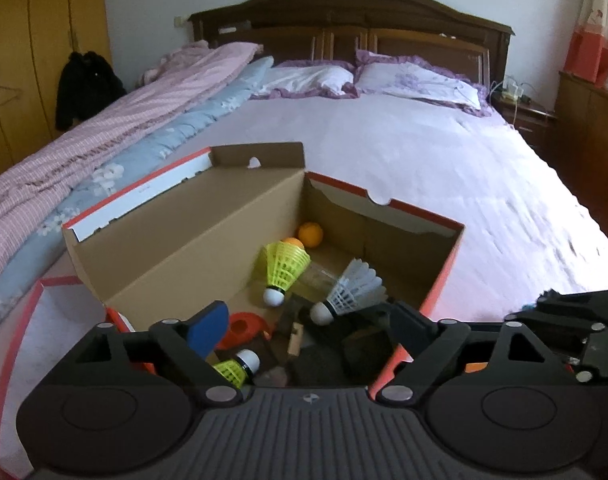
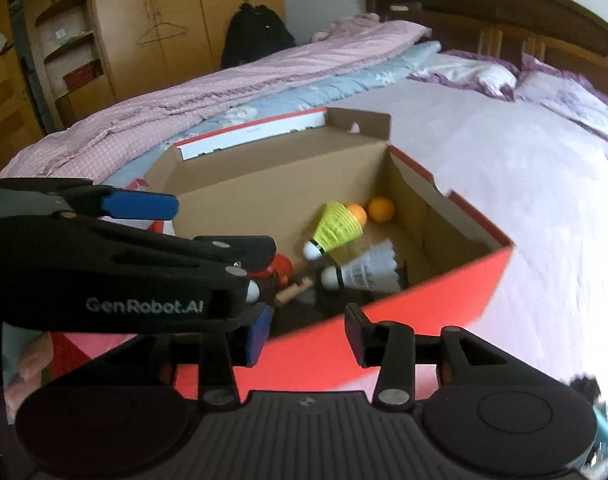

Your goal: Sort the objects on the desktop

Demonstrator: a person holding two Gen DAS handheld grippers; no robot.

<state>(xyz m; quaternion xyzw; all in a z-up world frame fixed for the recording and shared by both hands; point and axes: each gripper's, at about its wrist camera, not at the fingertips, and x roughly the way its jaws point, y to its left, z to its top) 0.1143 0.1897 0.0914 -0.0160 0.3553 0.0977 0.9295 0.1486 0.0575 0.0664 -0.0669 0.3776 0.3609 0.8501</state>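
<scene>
Now both grippers hang over the open shoebox [image 1: 444, 256] on the bed. Left gripper [image 1: 304, 320] spreads wide and empty, right gripper [image 2: 304, 336] likewise. Shuttlecocks [image 1: 284, 268] and orange balls [image 1: 310, 234] lie gathered inside, probably the sorting bin.

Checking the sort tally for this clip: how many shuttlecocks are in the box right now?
3. A yellow shuttlecock stands mid-box by the orange balls, a white shuttlecock lies right of it, and a second yellow one sits at the near end below the left gripper. Clutter may hide more.
</scene>
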